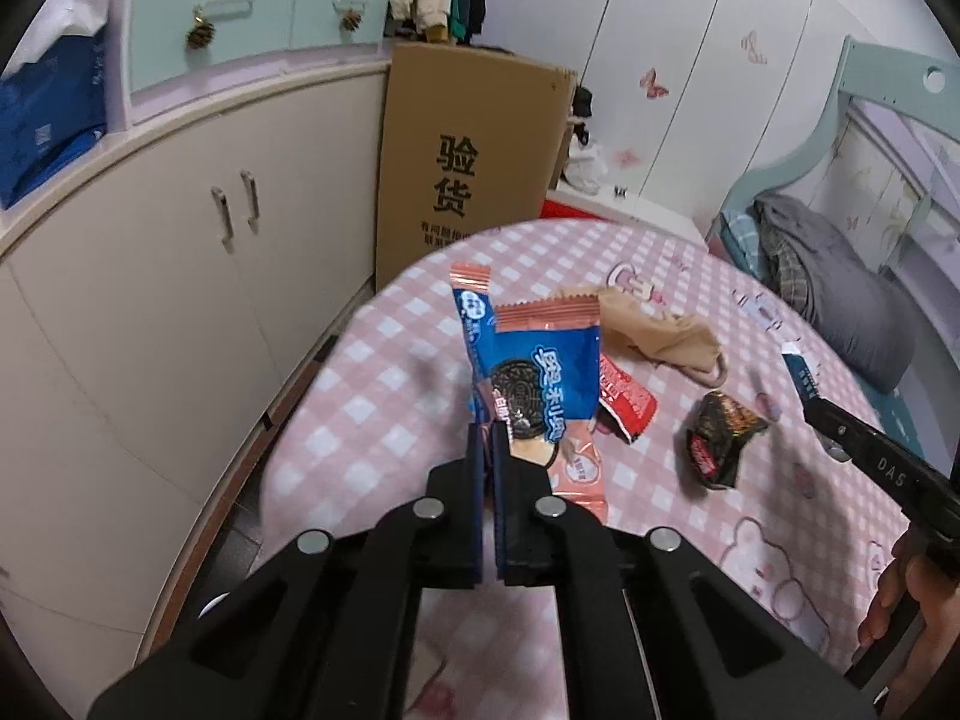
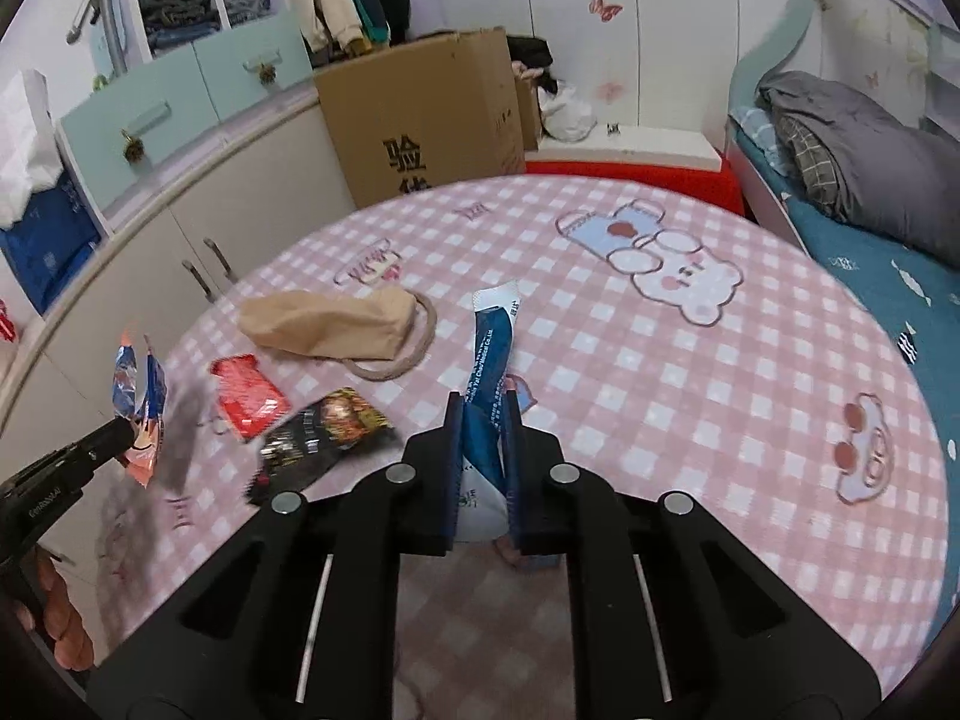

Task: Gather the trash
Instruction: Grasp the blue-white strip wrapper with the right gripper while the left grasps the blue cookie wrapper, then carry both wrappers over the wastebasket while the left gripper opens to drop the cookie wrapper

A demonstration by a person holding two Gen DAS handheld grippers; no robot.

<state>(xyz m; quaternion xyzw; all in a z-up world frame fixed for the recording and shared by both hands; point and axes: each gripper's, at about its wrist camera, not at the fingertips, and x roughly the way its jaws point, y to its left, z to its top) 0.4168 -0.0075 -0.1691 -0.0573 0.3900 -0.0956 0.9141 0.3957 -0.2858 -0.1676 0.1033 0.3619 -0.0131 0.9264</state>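
Note:
My left gripper (image 1: 487, 438) is shut on a blue and pink Oreo wrapper (image 1: 540, 378) and holds it above the pink checked table (image 1: 372, 396); the wrapper also shows in the right wrist view (image 2: 139, 408). My right gripper (image 2: 483, 414) is shut on a blue and white sachet (image 2: 492, 360) held upright over the table (image 2: 660, 372). A red wrapper (image 1: 627, 399) (image 2: 249, 397), a black wrapper (image 1: 720, 438) (image 2: 324, 438) and a tan drawstring pouch (image 1: 654, 333) (image 2: 327, 324) lie on the table.
A cardboard box (image 1: 468, 156) stands beyond the table's far edge. White cupboards (image 1: 180, 276) run along the left. A bed with grey bedding (image 2: 870, 162) is on the right. A red-edged platform (image 2: 624, 165) lies behind the table.

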